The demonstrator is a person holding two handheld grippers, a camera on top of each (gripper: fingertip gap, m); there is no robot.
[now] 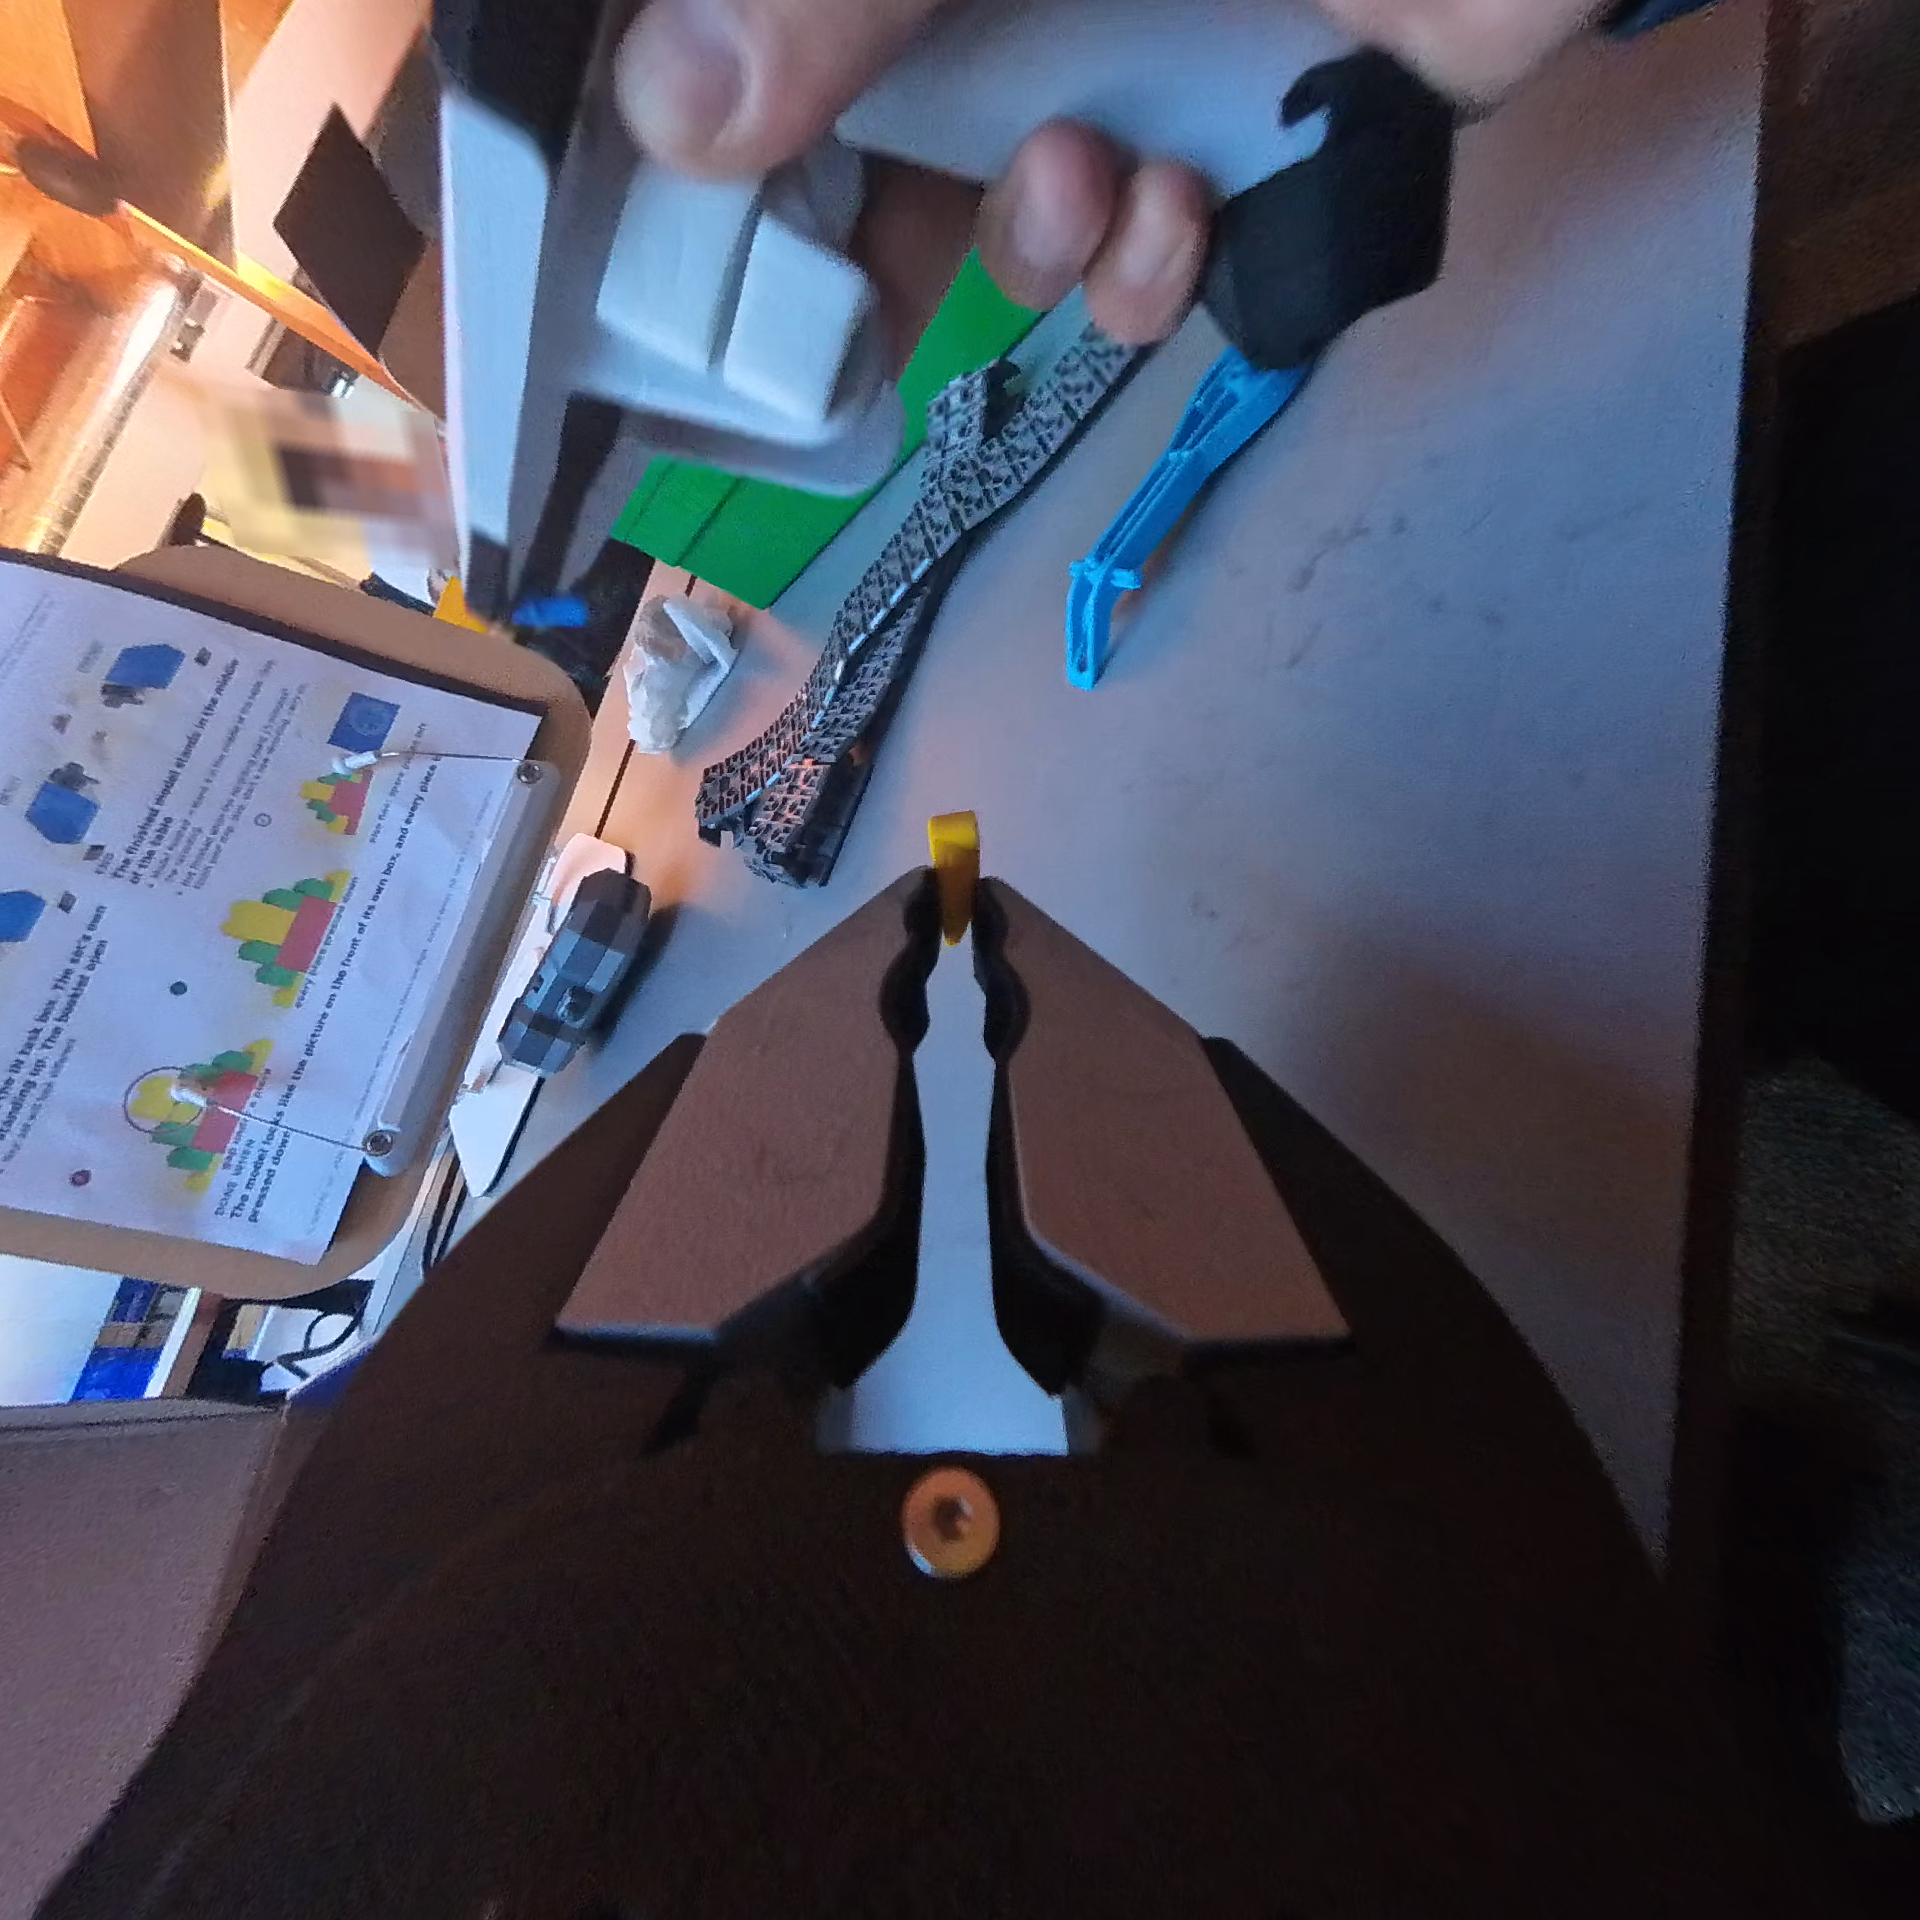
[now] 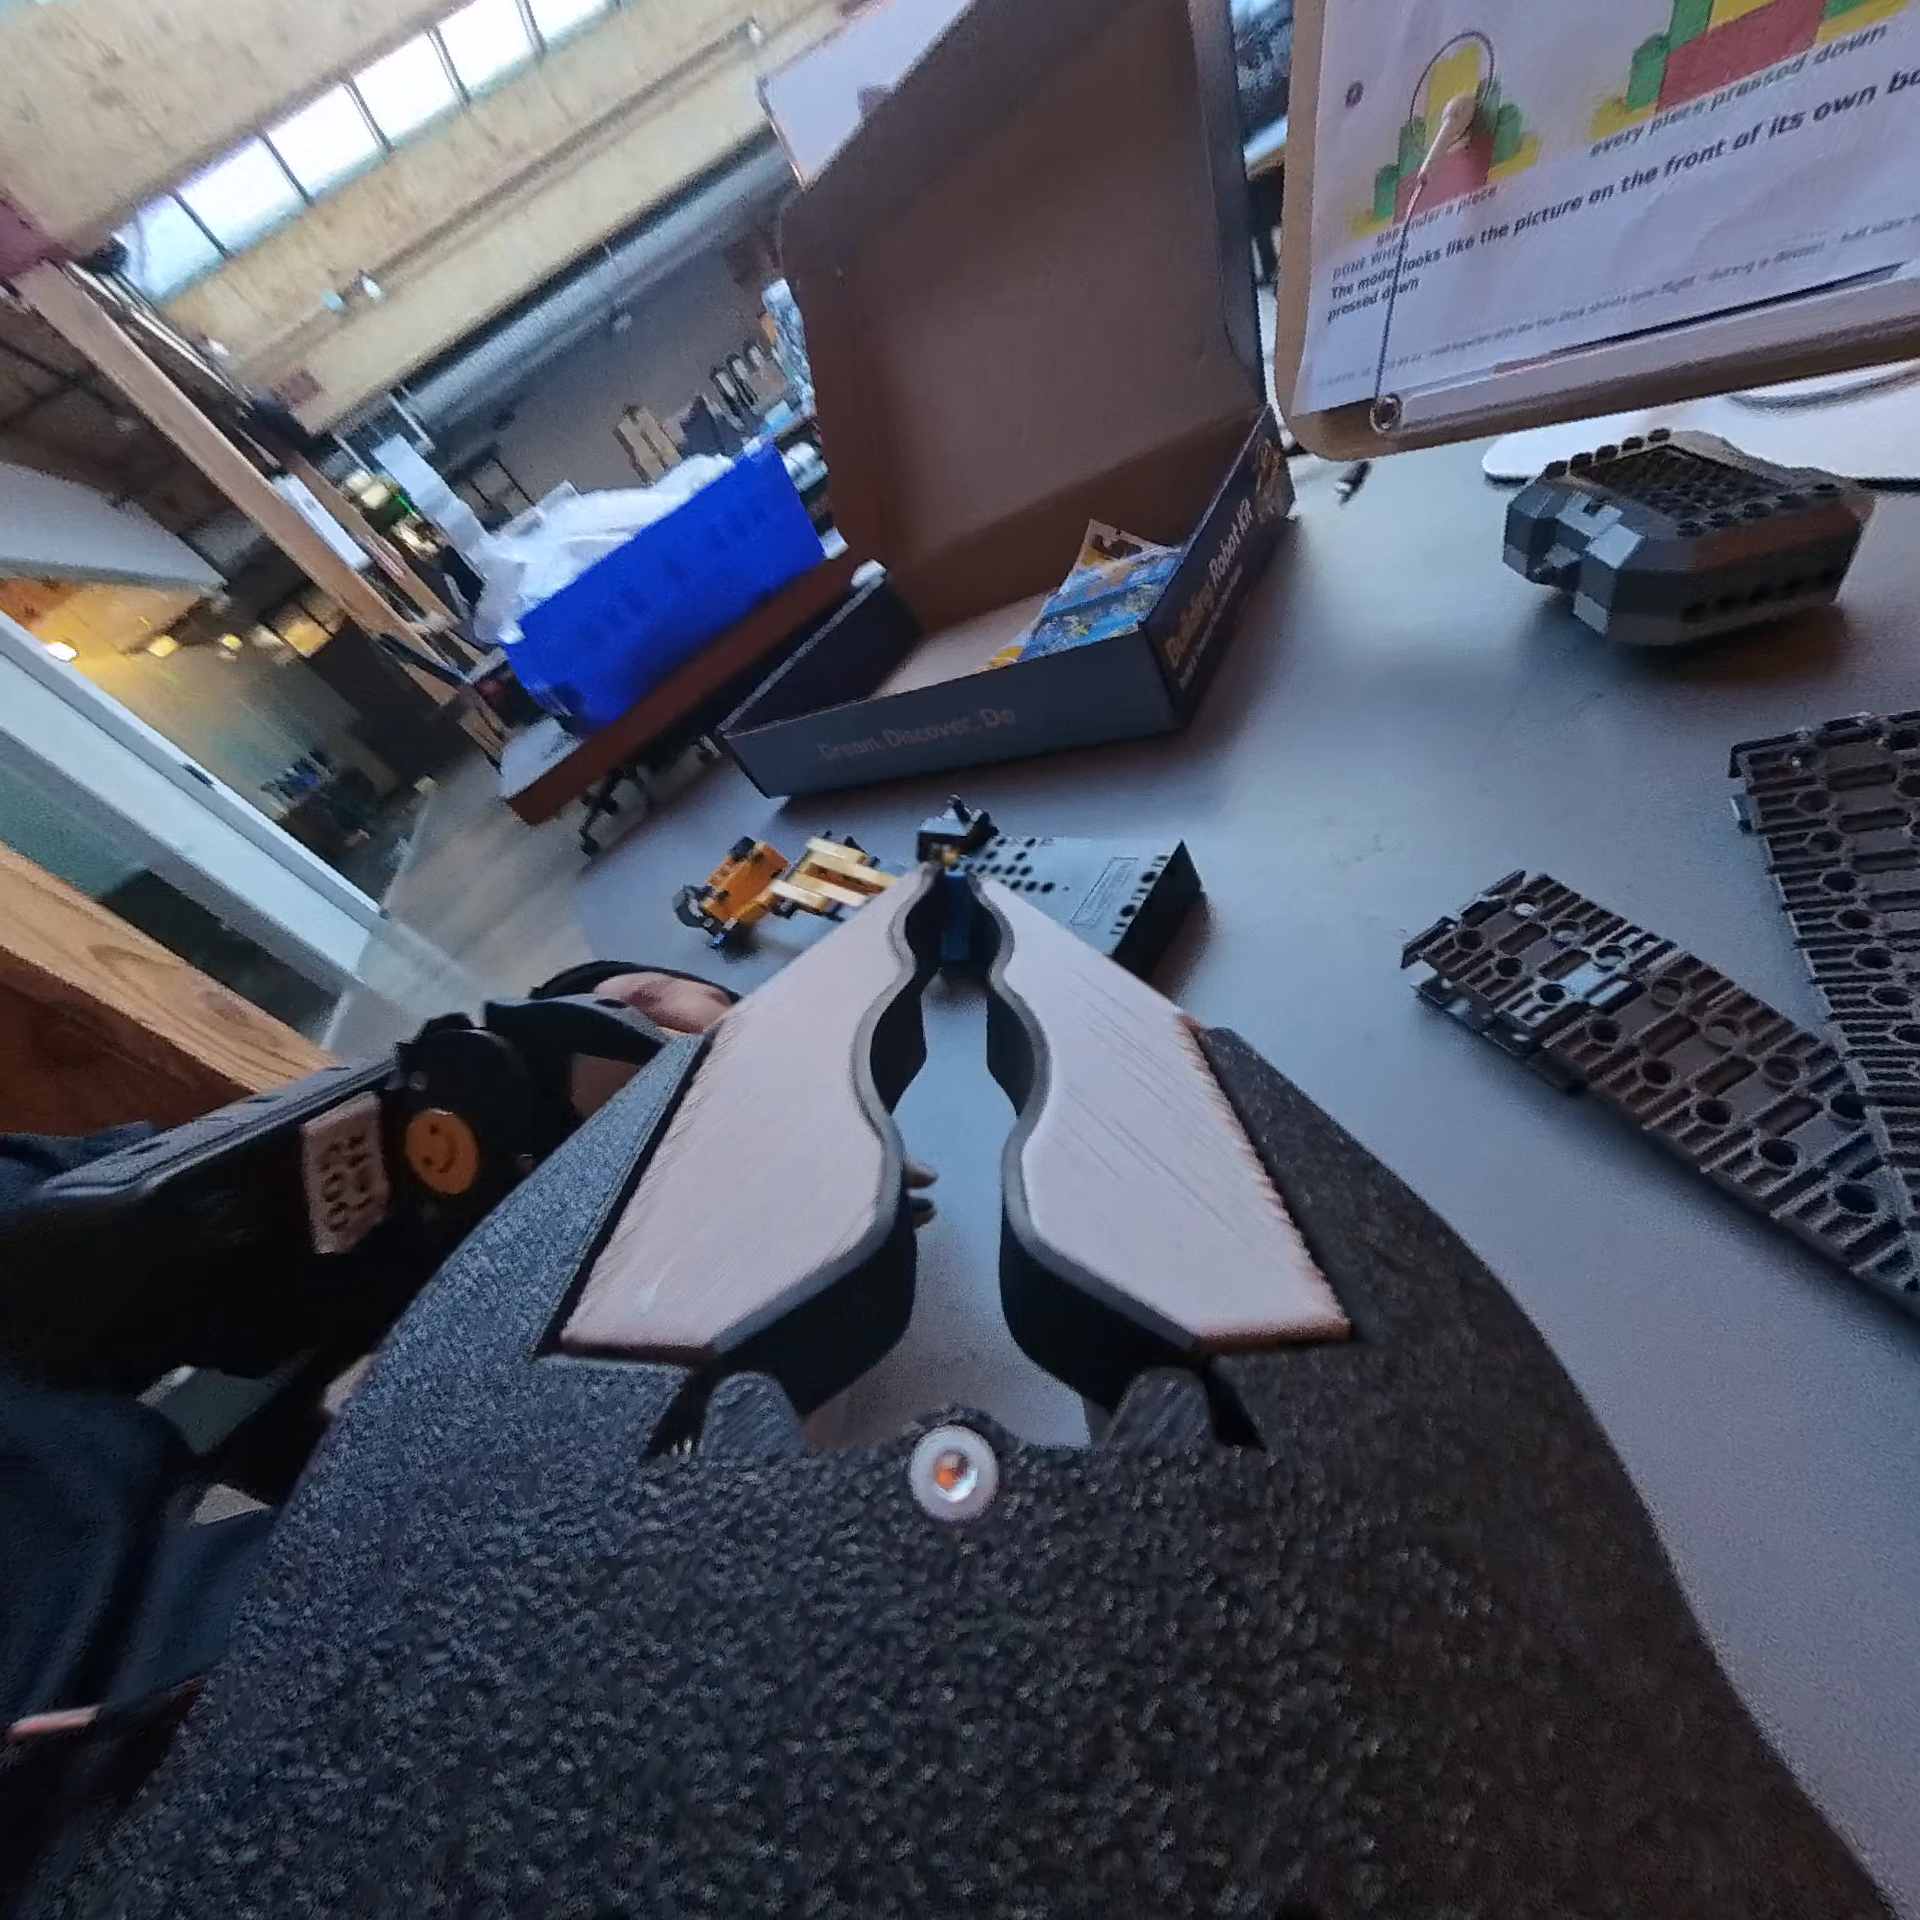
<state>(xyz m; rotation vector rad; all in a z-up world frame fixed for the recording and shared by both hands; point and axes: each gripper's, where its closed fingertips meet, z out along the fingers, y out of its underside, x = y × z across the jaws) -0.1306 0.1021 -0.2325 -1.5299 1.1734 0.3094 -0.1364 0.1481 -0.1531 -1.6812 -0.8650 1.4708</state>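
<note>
My left gripper (image 1: 954,902) is shut on a small yellow piece (image 1: 953,868), held above the grey table (image 1: 1403,831). Beyond it lie black perforated plates (image 1: 831,727) and a blue tool (image 1: 1164,509). A bare hand holds the other gripper's grey and black body (image 1: 727,301) at the top of this view. My right gripper (image 2: 954,914) is shut on a small blue and black piece (image 2: 954,925), just in front of a black perforated block (image 2: 1091,883). An orange and tan assembly (image 2: 779,883) lies to its left. A gloved hand (image 2: 582,1039) shows at the left.
An open cardboard kit box (image 2: 997,644) stands behind. A clipboard with a picture sheet (image 1: 239,914) hangs at the side, also in the right wrist view (image 2: 1600,208). A dark grey block unit (image 2: 1683,540), black plates (image 2: 1662,1060), a green sheet (image 1: 790,499) and crumpled plastic (image 1: 675,665) lie on the table. Some 9 centimeters of space lies between my two pairs of fingers.
</note>
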